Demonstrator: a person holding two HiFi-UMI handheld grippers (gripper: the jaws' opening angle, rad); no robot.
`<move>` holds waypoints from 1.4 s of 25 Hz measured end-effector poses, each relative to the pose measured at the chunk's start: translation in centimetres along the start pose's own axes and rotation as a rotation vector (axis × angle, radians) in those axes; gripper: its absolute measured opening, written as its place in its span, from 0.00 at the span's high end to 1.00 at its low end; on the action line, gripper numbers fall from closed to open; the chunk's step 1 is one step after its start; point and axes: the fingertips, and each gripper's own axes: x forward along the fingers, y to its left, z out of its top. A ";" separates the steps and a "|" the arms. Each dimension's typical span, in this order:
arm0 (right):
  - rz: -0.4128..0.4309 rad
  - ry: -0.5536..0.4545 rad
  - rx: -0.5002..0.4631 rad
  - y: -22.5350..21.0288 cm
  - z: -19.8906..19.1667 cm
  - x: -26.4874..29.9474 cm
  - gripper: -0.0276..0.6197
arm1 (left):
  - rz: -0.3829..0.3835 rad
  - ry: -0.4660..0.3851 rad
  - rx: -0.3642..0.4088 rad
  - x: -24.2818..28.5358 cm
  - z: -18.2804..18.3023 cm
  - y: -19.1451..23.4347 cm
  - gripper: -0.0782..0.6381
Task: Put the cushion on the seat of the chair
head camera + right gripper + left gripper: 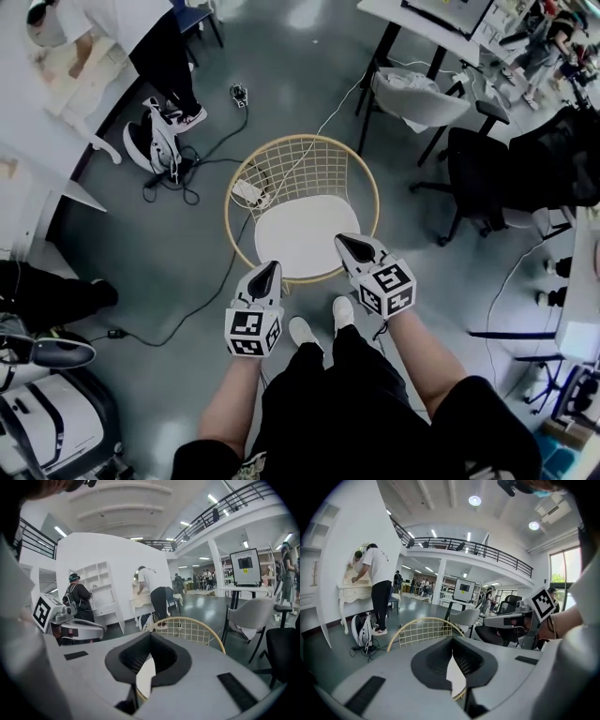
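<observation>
while the white cushion (305,234) lies flat on the seat of the round wire-backed chair (309,169), both grippers hang over its near edge. the left gripper (265,274) has its fingers (433,663) pressed together with nothing between them. the right gripper (349,247), beside it, also has its fingers (164,660) closed and empty. both point toward the chair's back.

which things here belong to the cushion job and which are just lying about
Job: cushion, wire chair it lies on, left gripper, right gripper, both shut and empty.
Lying about: backpack, floor cables, grey office chair, black chair.
</observation>
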 end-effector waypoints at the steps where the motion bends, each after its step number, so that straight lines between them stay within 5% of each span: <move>1: -0.002 -0.012 -0.013 0.8 0.9 -0.8 0.94 | -0.007 -0.011 0.007 -0.9 0.8 -0.3 0.87; 8: -0.003 -0.077 -0.112 6.0 4.9 -5.5 0.94 | -0.062 -0.092 0.062 -5.4 5.2 -1.8 0.87; 15: 0.018 -0.087 -0.111 8.9 4.6 -8.4 0.94 | -0.097 -0.098 0.075 -7.7 4.5 -3.5 0.87; 35: 0.155 -0.015 -0.094 6.3 -1.6 -15.9 0.94 | -0.031 -0.035 0.047 -8.6 0.4 -13.9 0.87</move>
